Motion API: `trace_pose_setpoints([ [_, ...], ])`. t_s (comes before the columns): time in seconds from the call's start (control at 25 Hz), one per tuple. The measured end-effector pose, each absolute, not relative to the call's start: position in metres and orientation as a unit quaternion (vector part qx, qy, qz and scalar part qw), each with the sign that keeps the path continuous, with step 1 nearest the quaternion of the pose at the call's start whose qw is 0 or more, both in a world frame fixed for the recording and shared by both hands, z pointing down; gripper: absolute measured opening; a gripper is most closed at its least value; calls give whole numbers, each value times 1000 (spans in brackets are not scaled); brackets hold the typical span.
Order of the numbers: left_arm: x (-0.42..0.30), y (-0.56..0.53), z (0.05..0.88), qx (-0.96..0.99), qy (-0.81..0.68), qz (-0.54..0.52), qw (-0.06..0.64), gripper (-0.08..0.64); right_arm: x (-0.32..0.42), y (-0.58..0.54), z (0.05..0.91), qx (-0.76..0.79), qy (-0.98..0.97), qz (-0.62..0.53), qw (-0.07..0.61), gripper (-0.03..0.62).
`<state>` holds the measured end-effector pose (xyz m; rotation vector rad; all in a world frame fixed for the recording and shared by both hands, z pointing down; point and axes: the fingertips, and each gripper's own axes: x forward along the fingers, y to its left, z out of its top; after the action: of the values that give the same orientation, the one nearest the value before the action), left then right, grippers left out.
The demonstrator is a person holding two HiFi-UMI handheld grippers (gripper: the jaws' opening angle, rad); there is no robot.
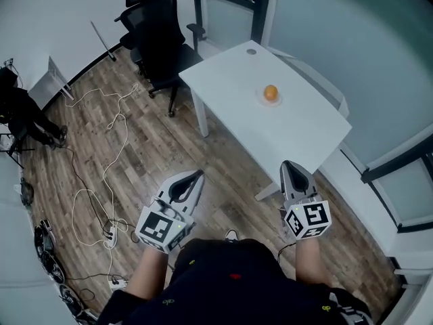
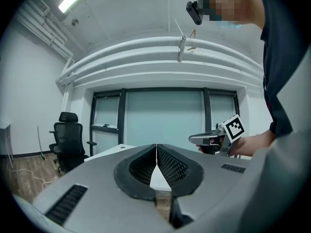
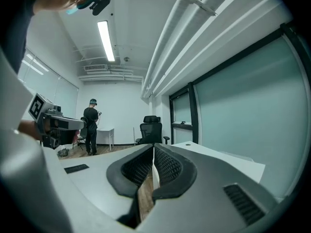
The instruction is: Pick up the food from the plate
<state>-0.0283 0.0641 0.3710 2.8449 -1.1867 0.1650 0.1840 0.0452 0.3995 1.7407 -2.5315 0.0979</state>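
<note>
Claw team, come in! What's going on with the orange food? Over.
Left claw shut, empty. Right claw shut, empty. Orange food sits on plate on white table, untouched. Nothing seen in the way.

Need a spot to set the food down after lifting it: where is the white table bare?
The white table is mostly bare: the broad end between the plate and the near corner, and the strip from the plate to the edge by the black chairs. Only the plate with the orange food is taken.
</note>
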Motion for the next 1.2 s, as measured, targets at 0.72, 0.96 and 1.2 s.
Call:
trace_pose_setpoints([
  [0.72, 25, -58, 405, 955, -279, 92, 44, 23, 242, -42, 431, 642, -762, 77, 34, 25],
  [0.96, -7, -147, 410, 961, -259, 87, 33, 23, 206, -129, 419, 651, -755, 59, 60, 25],
  [1.2, -48, -236, 421, 965, -245, 81, 52, 23, 164, -202, 417, 665, -741, 55, 79, 25],
])
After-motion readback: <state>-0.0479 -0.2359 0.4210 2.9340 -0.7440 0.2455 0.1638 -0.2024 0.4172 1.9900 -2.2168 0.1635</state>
